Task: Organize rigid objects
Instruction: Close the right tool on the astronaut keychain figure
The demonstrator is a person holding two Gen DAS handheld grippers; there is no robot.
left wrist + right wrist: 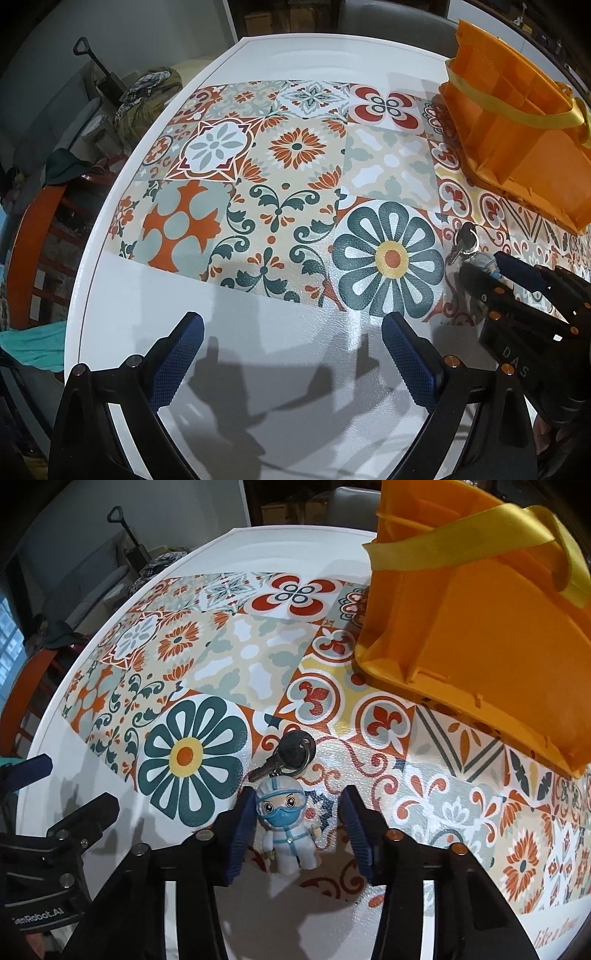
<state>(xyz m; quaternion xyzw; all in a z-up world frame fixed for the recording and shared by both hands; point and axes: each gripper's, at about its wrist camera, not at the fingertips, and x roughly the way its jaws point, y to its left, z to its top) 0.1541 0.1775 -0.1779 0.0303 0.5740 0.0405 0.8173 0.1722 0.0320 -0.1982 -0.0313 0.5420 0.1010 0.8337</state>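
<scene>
bright overhead light — glare on the table (pixel 258 59), hard claw shadows, fisheye-bent edges, dark corners.

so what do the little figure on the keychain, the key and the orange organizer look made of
The small white-suited figure with a blue mask looks like glossy moulded plastic or vinyl, with soft highlights. The dark-headed key appears to be metal with a dull grey blade; its head may be plastic-covered. The orange divided organizer bin looks like matte rigid plastic, with moulded ribs and tabs.
</scene>
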